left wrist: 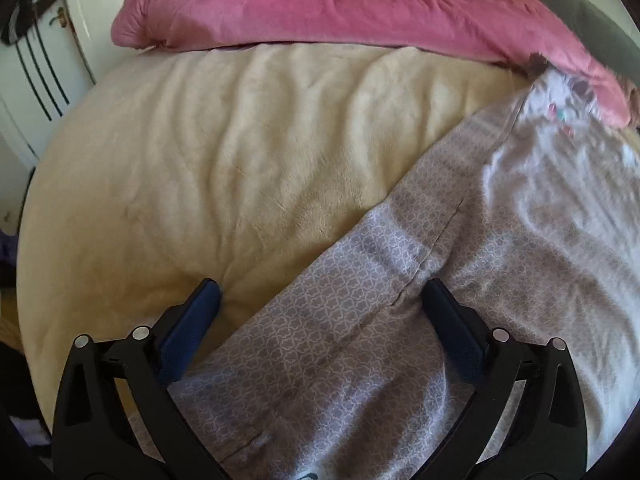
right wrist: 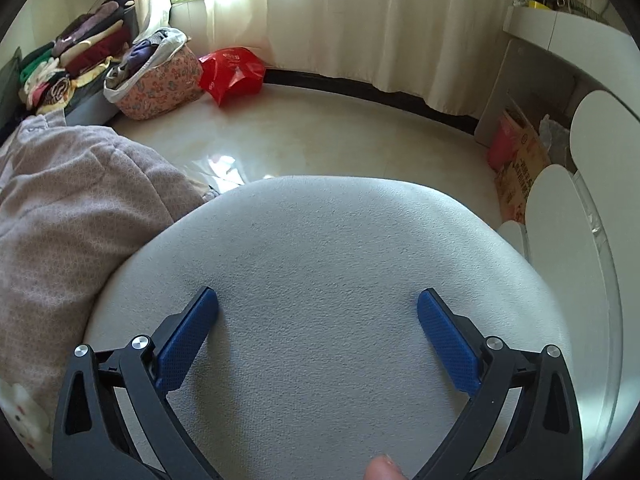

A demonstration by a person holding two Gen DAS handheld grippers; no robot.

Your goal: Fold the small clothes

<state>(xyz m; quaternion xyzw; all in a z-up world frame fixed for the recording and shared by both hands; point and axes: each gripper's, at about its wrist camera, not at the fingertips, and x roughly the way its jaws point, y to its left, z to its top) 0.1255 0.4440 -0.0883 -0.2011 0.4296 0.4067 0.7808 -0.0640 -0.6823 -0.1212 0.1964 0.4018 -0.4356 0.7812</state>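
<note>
A small grey-and-white lattice print is carried by the garment [left wrist: 360, 344], which turns whiter toward its far end, where small pink and teal marks are seen. The blanket [left wrist: 224, 152] beneath it is coloured pale cream, and the duvet [left wrist: 328, 4] behind is dusty pink. Both the left gripper [left wrist: 320, 300] and the right gripper [right wrist: 318, 304] are built in black with dark blue textured pads. A light grey speckled cushion [right wrist: 320, 264] is shown in the right wrist view, with a glossy cream floor [right wrist: 312, 136], a red bag [right wrist: 232, 72], a pink floral basket [right wrist: 160, 88] and cream curtains [right wrist: 360, 20].
</note>
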